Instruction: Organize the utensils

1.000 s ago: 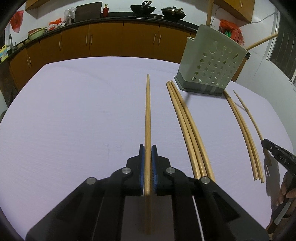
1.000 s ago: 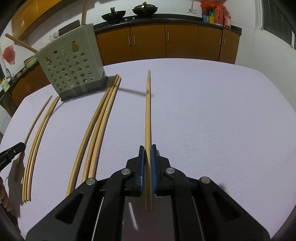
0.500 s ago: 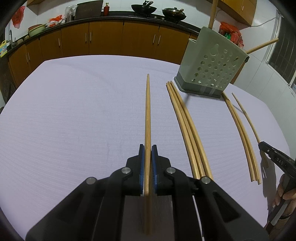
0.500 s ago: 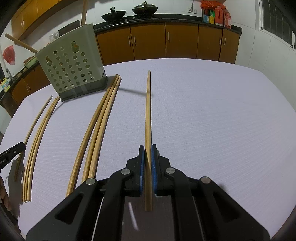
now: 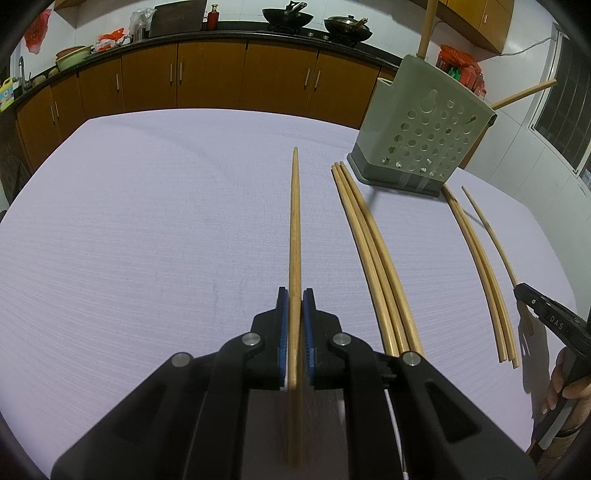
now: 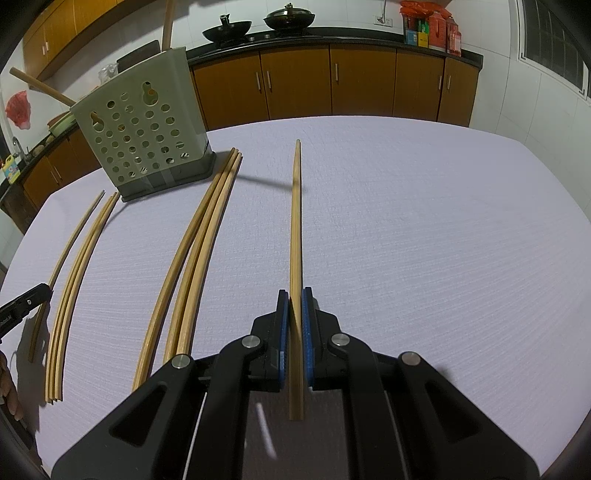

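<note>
Kitchen cabinets (image 5: pixel 207 74) with orange-brown doors run along the back wall under a dark counter carrying two black woks (image 5: pixel 286 14). Nearer, a table covered with a pale lilac cloth (image 5: pixel 147 229) fills both views. The landmark is a grey perforated utensil holder (image 5: pixel 421 140), which stands upright on the cloth and already contains wooden sticks (image 5: pixel 426 26) that project above its rim

Left gripper (image 5: pixel 294 310): jaws closed to a narrow gap, blue pads on either side of one wooden chopstick (image 5: pixel 294 229). The chopstick runs forward along the fingers, with its tapered tip raised over the cloth, to the left of the holder in this view and clear of it

Right gripper (image 6: pixel 293 310): jaws closed to a narrow gap on a second chopstick (image 6: pixel 295 229), pads pressing both sides. Its tip points over the cloth, to the right of the holder in the right wrist view and apart from it

Loose stock on the cloth:
- a bundle of three chopsticks (image 5: pixel 373 254), lying side by side, far ends just beside the holder base
- a thinner group of chopsticks (image 5: pixel 480 273), on the other side of the holder, far ends close to its base

In the left wrist view, the right gripper's black body and part of a hand (image 5: pixel 561 387) appear at the right edge, near the thinner group
</note>
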Demonstrator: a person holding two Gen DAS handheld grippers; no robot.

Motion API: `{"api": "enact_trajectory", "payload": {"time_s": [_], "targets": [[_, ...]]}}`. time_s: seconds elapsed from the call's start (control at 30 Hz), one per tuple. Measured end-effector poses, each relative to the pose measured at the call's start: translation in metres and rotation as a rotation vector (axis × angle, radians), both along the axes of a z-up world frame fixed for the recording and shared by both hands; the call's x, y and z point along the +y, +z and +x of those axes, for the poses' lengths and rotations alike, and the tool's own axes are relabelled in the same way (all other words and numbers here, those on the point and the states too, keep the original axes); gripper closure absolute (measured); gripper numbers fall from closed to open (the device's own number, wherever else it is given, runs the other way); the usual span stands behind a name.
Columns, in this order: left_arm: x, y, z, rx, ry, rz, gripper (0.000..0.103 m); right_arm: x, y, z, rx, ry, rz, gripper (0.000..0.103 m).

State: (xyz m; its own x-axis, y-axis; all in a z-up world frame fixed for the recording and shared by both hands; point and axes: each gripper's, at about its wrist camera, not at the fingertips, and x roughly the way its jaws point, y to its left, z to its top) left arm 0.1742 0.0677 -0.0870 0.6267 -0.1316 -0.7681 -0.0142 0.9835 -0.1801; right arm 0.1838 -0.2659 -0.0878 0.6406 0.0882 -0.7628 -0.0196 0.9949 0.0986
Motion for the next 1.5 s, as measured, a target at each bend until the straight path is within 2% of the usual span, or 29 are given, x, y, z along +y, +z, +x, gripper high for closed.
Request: {"api": "enact_trajectory", "payload": {"time_s": [0.53,0.7,0.93,1.03,1.33,1.5], "targets": [[0.0,0.0,0.0,0.0,0.0,0.0,0.091,0.0,0.001,0.0,0.0,0.0,0.002,0.094],[-0.01,0.001,-0.008,0.002,-0.026,0.051,0.091,0.0,0.001,-0.003,0.001,0.01,0.0,0.094],[-0.012,0.002,-0.017,0.007,-0.047,0.057,0.095,0.003,0.002,-0.007,0.001,0.017,-0.003,0.095],[-0.007,0.016,-0.022,-0.032,-0.038,0.041,0.095,0.0,0.016,-0.012,-0.045,0.017,0.013,0.095],[-0.003,0.105,-0.033,-0.287,-0.028,0.035,0.095,-0.001,0.106,-0.031,-0.314,0.012,0.035,0.095],[-0.001,0.144,-0.032,-0.387,-0.017,0.024,0.095,0.001,0.141,-0.031,-0.406,0.019,0.048,0.095]]}}
